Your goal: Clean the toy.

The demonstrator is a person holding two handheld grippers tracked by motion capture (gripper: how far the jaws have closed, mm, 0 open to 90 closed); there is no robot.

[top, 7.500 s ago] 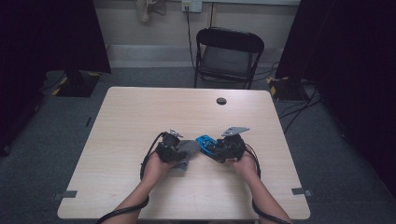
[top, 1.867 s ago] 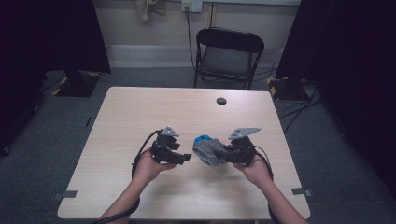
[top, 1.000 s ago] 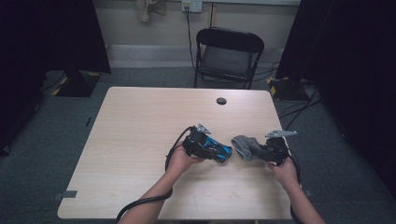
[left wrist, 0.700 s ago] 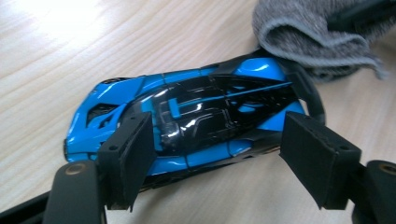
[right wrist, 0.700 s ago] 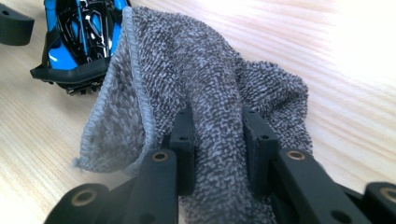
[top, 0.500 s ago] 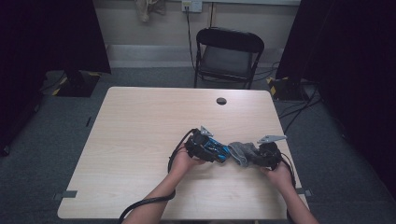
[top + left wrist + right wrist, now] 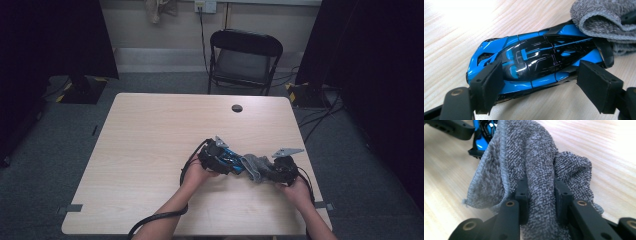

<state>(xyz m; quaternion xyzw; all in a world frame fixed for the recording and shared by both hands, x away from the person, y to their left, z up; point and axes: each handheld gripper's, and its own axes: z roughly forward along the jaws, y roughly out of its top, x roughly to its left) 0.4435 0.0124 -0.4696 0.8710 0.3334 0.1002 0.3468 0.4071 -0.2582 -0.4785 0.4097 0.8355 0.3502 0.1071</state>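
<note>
On the pale wooden bench, at about five o'clock from its middle in the high view, a blue and black toy car lies between the two hands, with a grey terry cloth touching its end at three o'clock. The left gripper comes at the car from nine o'clock; in the left gripper view its jaws straddle the toy car across its length, the pad at eight o'clock lying against the car's nose and lower side, the pad at four o'clock standing just off the tail with a sliver of bench showing between, so the jaws stand released around the car, having closed a little within the last half second. The cloth drapes over the car's tail at one o'clock in that view. The right gripper reaches in from three o'clock, its grey three-cornered plate on top. In the right gripper view the jaws are clenched on a fold of the cloth, which bulges up between and around the pads and hangs over the bench, with the car's blue edge at eleven o'clock beyond it. A dark round disc sits near the far edge at twelve o'clock, and a black folding chair stands behind the bench.
</note>
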